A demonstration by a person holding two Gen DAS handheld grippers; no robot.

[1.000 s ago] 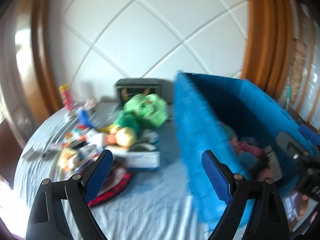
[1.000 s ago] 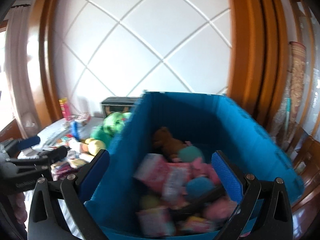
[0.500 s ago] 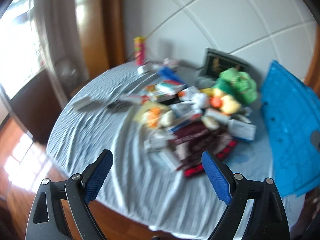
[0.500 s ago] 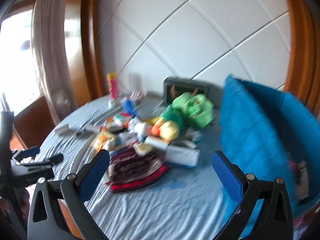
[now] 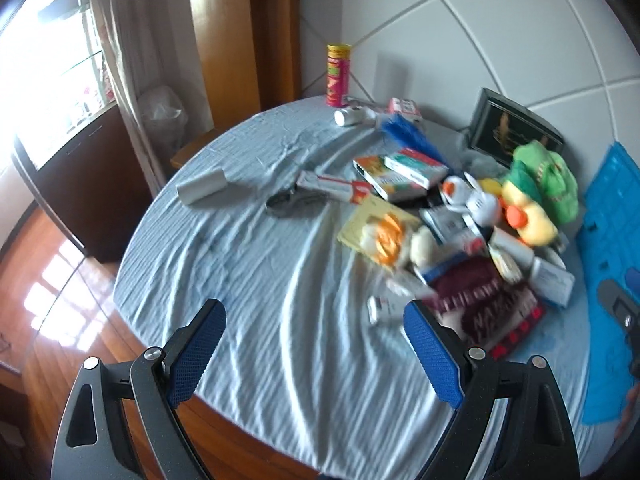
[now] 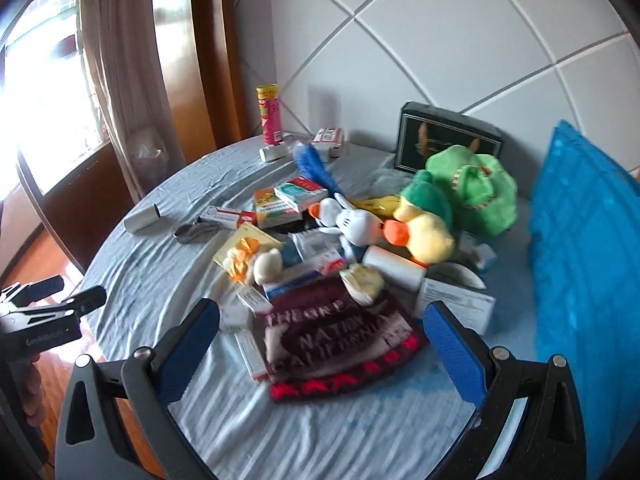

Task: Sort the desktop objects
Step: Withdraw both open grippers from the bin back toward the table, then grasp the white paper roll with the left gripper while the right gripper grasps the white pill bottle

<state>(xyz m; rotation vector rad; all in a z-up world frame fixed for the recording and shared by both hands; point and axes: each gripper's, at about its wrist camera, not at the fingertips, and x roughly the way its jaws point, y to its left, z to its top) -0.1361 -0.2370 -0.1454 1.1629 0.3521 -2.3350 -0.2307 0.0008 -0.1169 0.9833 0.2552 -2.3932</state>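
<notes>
Meanwhile, both spread, empty claws, left claw (image 5: 314, 338) and right claw (image 6: 322, 346), overlook a fuzzy maroon hat (image 6: 340, 332) on wrinkled cloth (image 6: 168, 264).

A round desk under a pale blue striped cloth (image 6: 152, 280) carries a heap of things toward its right half. At the far edge stands a tall yellow and pink tube (image 6: 270, 120); right of it, against the wall, a black picture box (image 6: 444, 140). Before the box lies a green plush toy (image 6: 472, 188), with a yellow plush duck (image 6: 428, 236) just before that. A dark red knitted cap (image 6: 336, 332) lies nearest the near edge. A blue fabric bin (image 6: 580, 248) stands at the right edge. A grey cylinder (image 5: 202, 188) lies apart at the left edge.
</notes>
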